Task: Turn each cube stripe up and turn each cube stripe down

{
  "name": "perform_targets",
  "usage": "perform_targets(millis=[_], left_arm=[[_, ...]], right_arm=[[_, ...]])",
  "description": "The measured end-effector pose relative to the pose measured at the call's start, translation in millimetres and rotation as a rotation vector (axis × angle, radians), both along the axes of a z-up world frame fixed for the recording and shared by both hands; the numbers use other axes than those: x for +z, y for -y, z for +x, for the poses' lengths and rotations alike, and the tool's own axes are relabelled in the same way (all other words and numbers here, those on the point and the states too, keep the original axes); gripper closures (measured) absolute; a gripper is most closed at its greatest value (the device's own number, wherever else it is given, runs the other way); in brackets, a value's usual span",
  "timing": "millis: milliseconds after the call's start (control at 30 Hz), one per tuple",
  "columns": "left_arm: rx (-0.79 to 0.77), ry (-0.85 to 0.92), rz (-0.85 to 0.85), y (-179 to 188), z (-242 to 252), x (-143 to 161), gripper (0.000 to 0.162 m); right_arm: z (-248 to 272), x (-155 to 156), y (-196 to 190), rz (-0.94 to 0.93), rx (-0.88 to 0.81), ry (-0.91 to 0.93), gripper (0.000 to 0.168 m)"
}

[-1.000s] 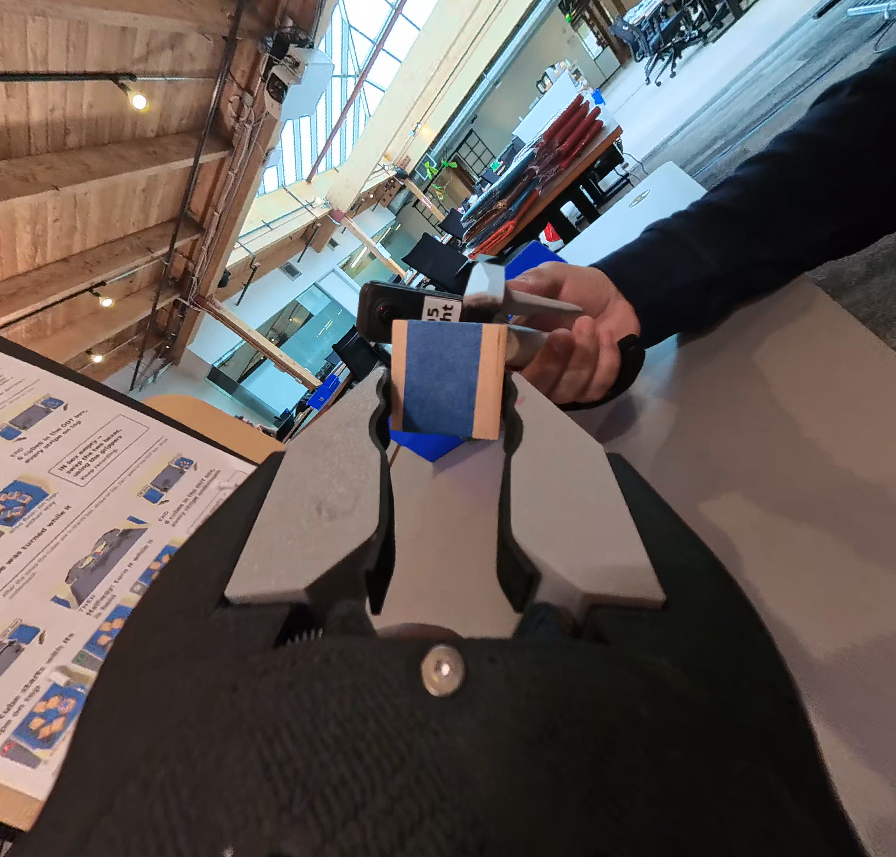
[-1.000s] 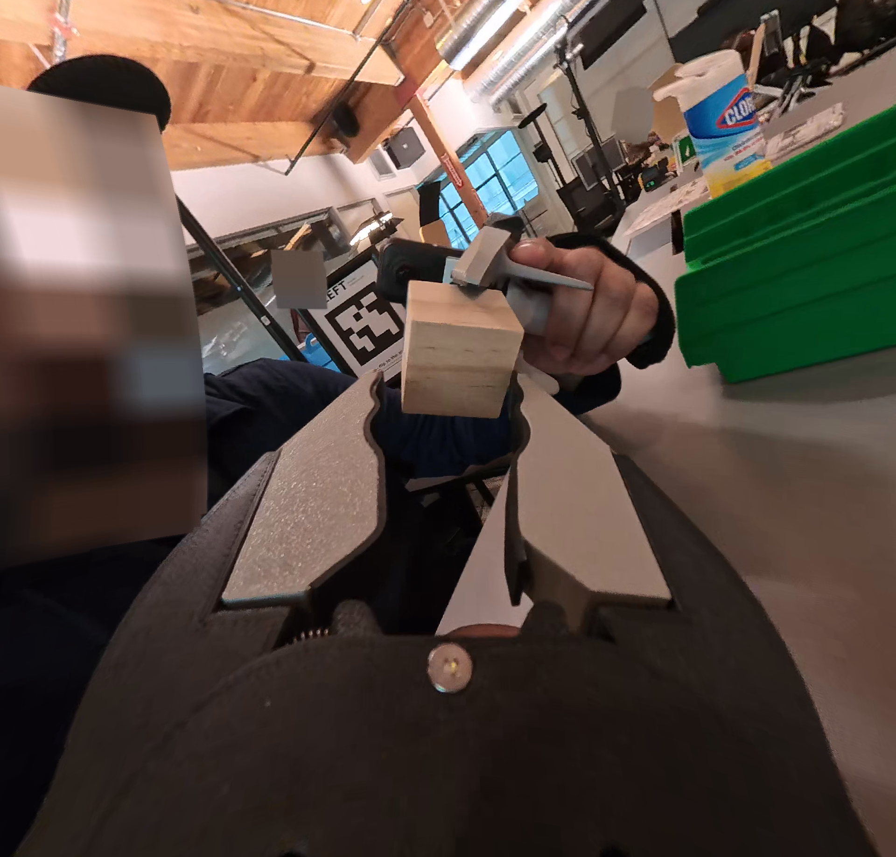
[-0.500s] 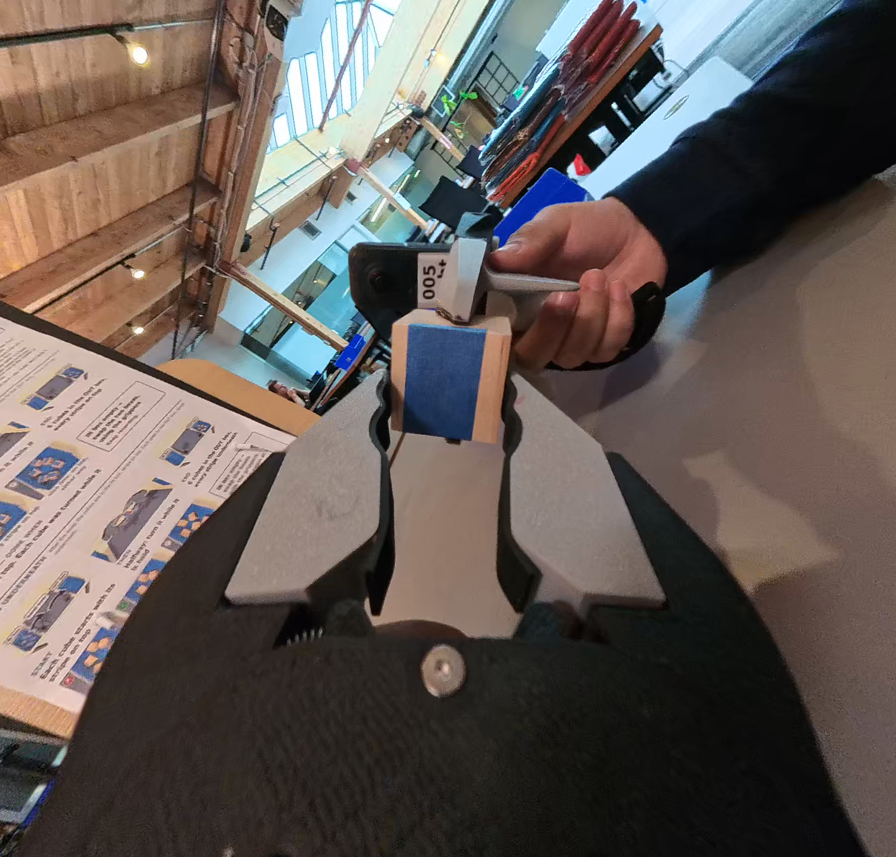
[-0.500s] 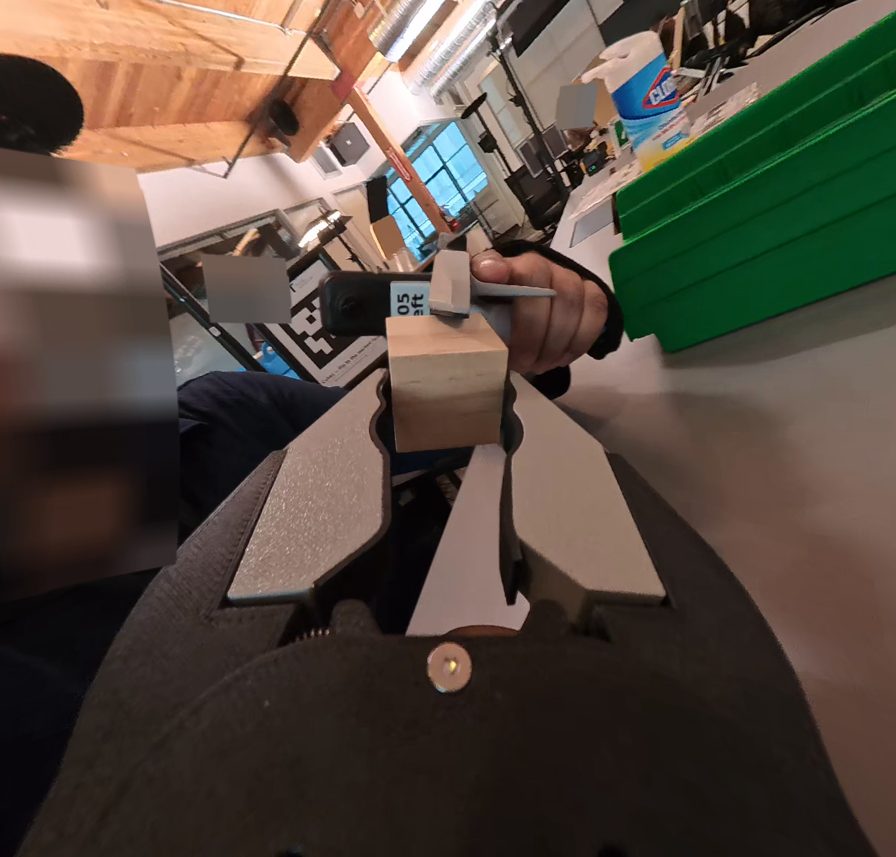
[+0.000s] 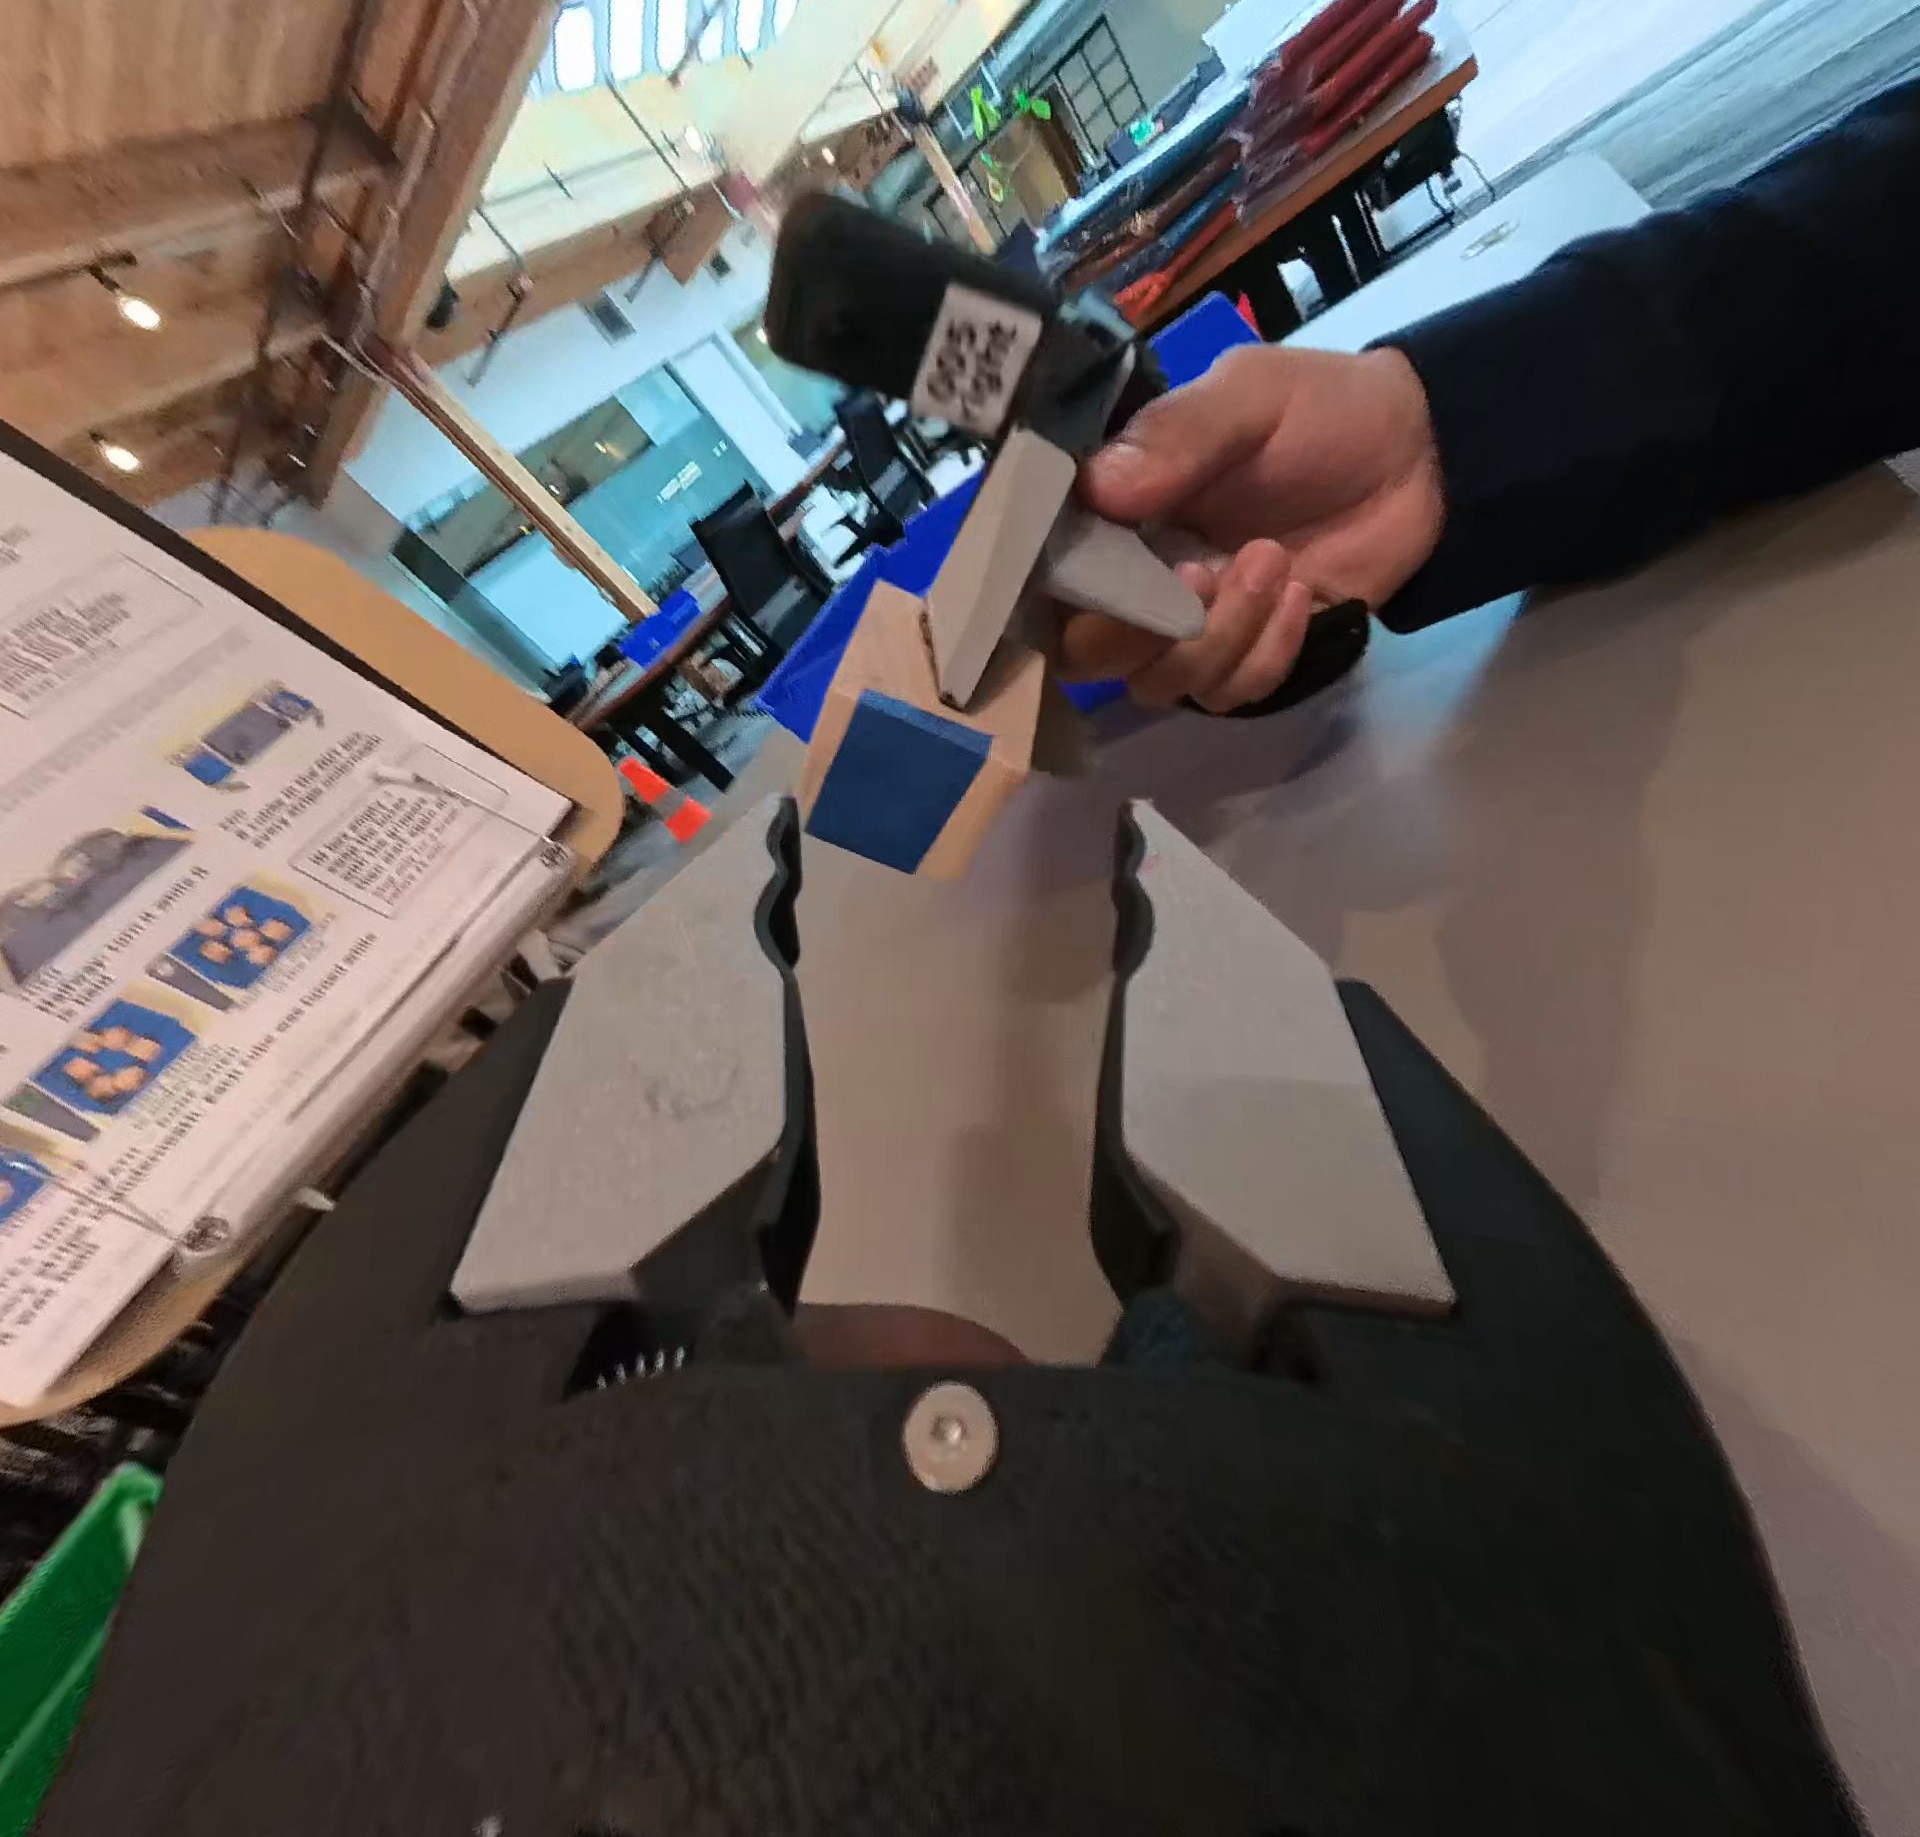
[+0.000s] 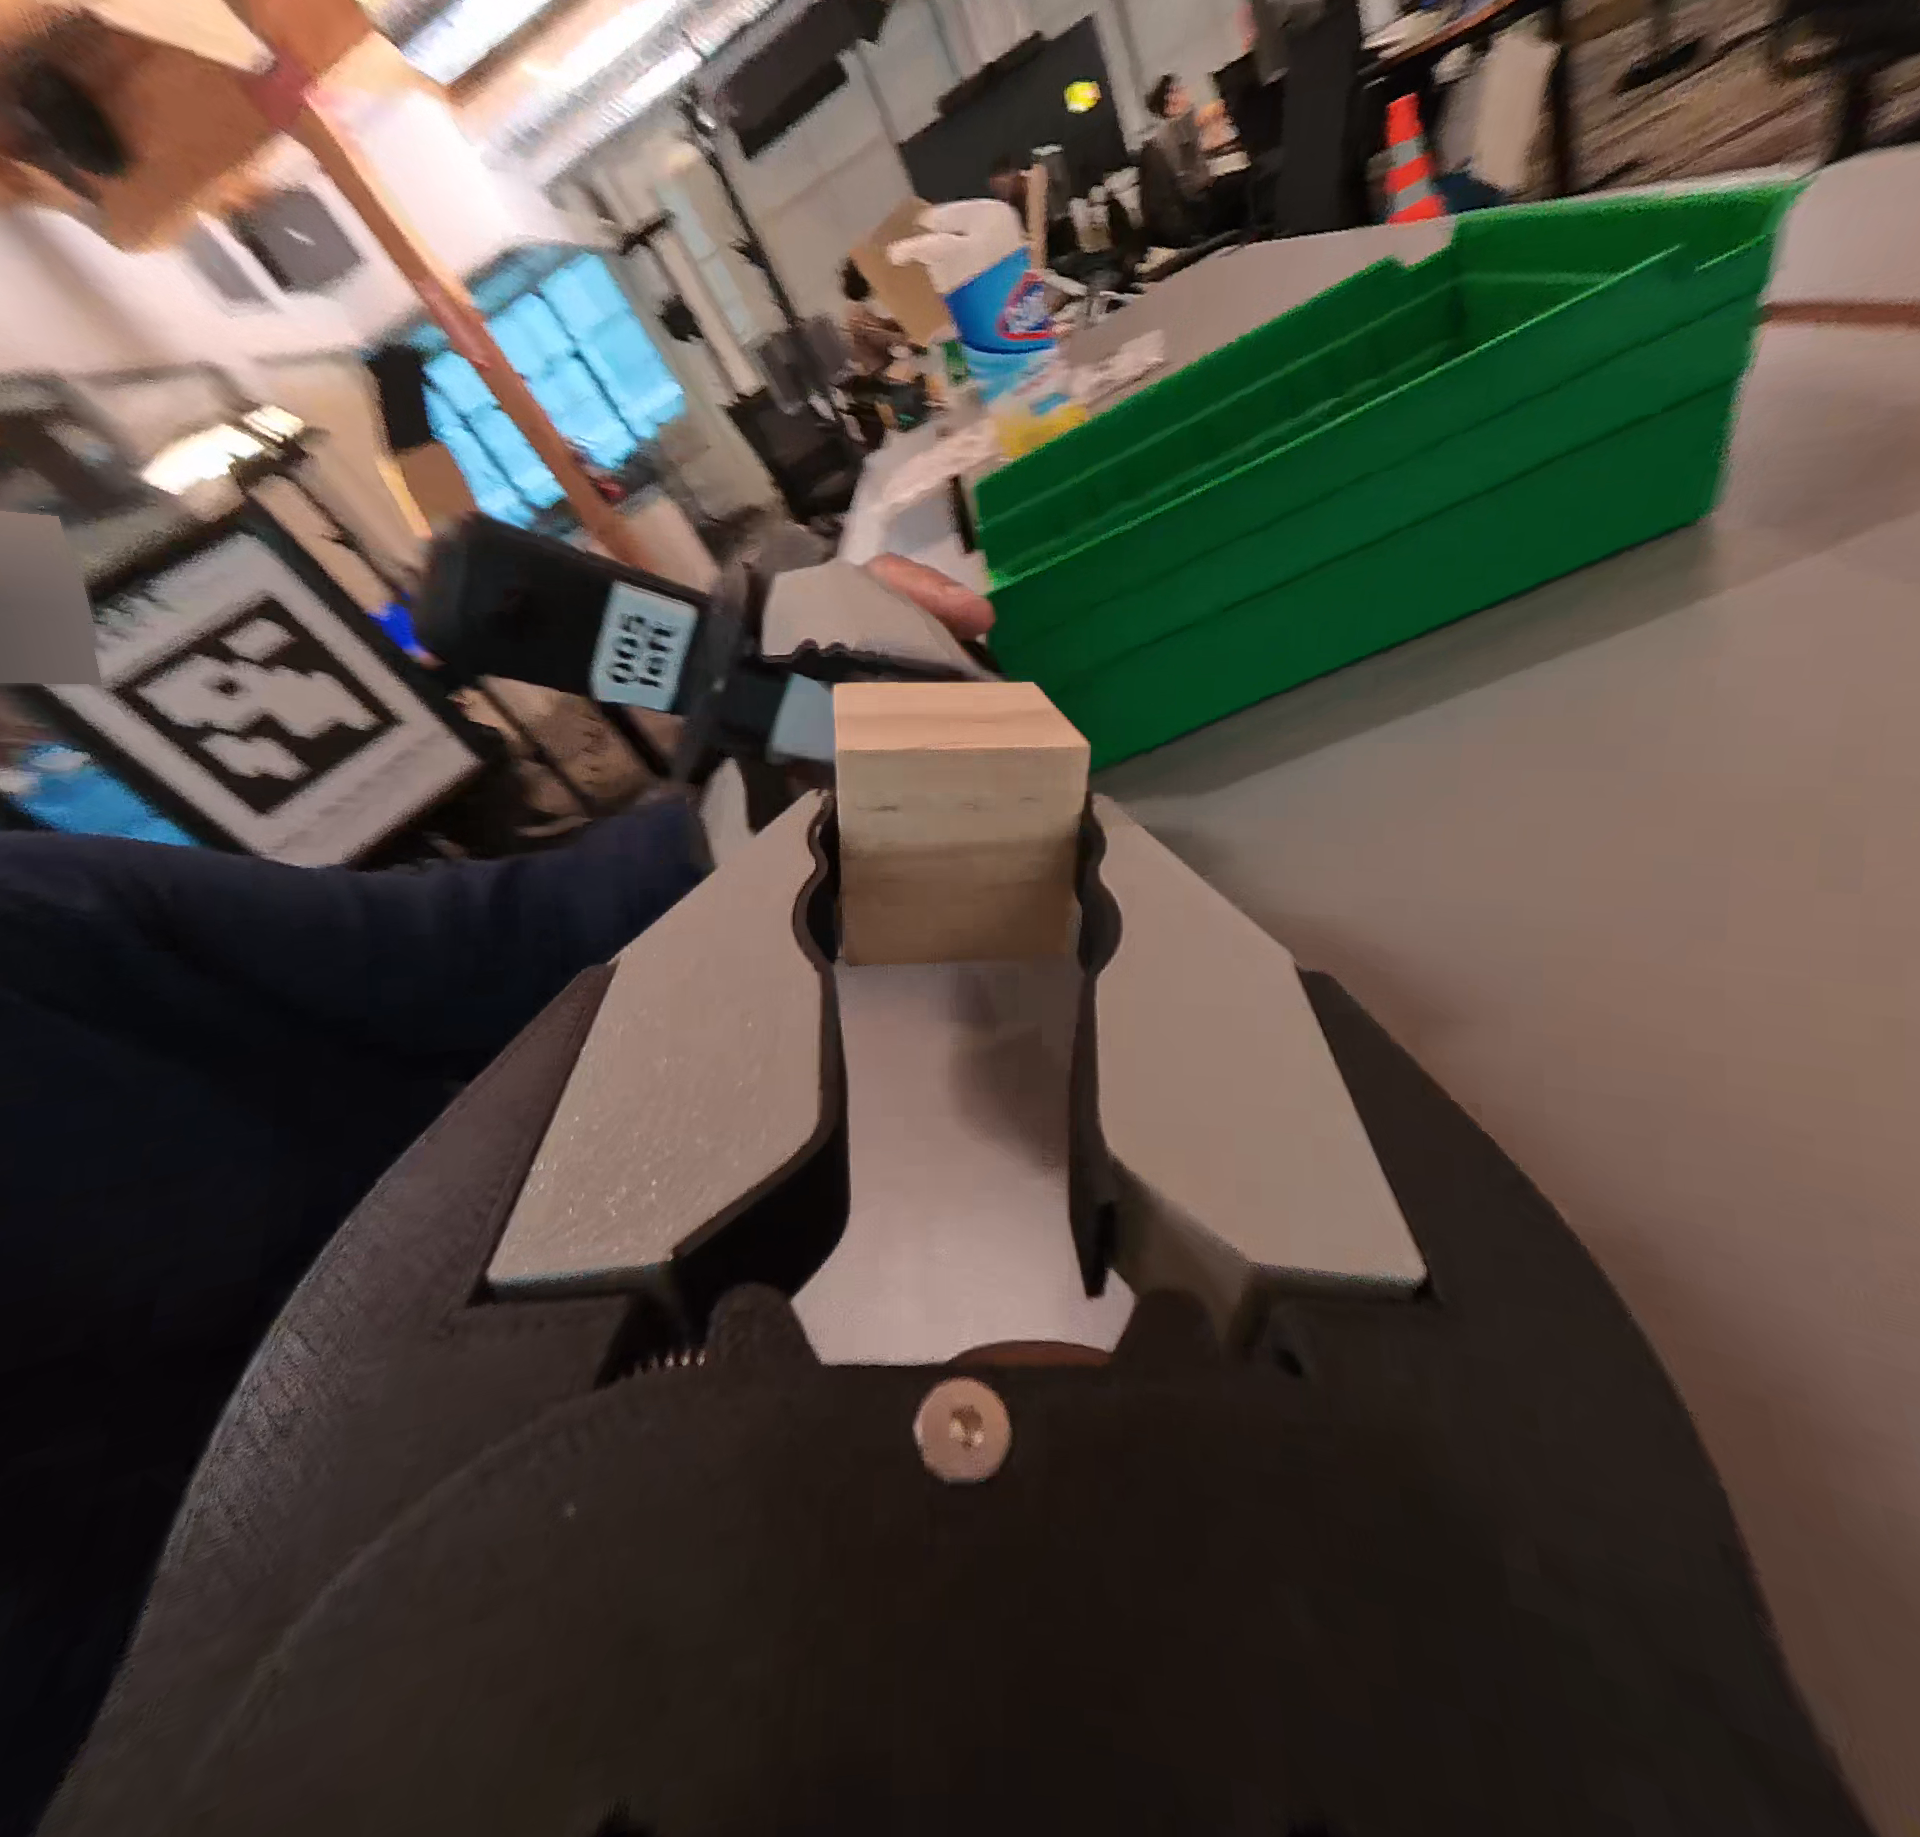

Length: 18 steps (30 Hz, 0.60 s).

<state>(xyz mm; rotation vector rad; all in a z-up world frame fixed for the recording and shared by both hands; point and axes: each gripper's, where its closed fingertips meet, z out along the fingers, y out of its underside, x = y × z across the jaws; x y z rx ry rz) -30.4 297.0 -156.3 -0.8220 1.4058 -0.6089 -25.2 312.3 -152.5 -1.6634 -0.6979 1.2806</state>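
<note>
One wooden cube with a blue stripe (image 5: 899, 785) hangs in the air above the grey table. In the left wrist view its striped face points toward the camera and slightly down. My left gripper (image 5: 956, 842) is open and empty, with its tips just short of the cube. My right gripper (image 6: 958, 837) is shut on the cube (image 6: 956, 831), which shows only bare wood in the right wrist view. The right gripper's finger (image 5: 982, 582) presses on the cube from above in the left wrist view. The left gripper's body (image 6: 582, 634) shows just behind the cube in the right wrist view.
A green bin (image 6: 1455, 457) stands on the grey table (image 6: 1558, 852) to the far right. An instruction sheet on a board (image 5: 208, 904) is at the left, with a green bin corner (image 5: 52, 1631) below it. A wipes canister (image 6: 997, 312) and a marker board (image 6: 249, 727) stand behind.
My left gripper has opened, let go of the cube and drawn back a little. My right gripper keeps the cube and has tilted it, and both views have swung toward the table.
</note>
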Motion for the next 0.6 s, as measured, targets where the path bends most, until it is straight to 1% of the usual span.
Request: perform_targets(millis=[33, 100, 233, 300, 367, 433, 500, 600], left_arm=[[-0.002, -0.026, -0.023, -1.0, 1.6, -5.5, 0.106], [0.01, -0.08, -0.072, -4.9, 5.2, -17.3, 0.107], [0.047, -0.215, -0.271, -14.7, 13.4, -47.1, 0.107], [0.109, -0.263, -0.305, -25.8, 13.4, -58.5, 0.106], [0.158, -0.273, -0.326, -34.6, 12.6, -63.4, 0.105], [0.178, -0.281, -0.361, -37.3, 13.9, -68.5, 0.107], [0.212, -0.324, -0.365, -40.8, 14.9, -77.1, 0.109], [0.241, -0.363, -0.332, -41.8, 15.9, -83.6, 0.109]], right_arm=[[0.9, -1.6, -2.2, 0.038, -0.031, 0.043, 0.126], [4.1, -4.7, -8.1, 0.117, -0.11, 0.137, 0.126], [17.1, -7.9, -21.9, 0.201, -0.265, 0.266, 0.126], [20.8, -7.9, -23.7, 0.223, -0.291, 0.295, 0.126], [29.2, -7.6, -25.7, 0.232, -0.341, 0.337, 0.126], [40.0, 1.9, -21.3, 0.247, -0.389, 0.378, 0.125], [58.8, 15.7, -14.1, 0.254, -0.432, 0.467, 0.126], [116.0, 44.3, -11.2, 0.26, -0.571, 0.657, 0.126]])
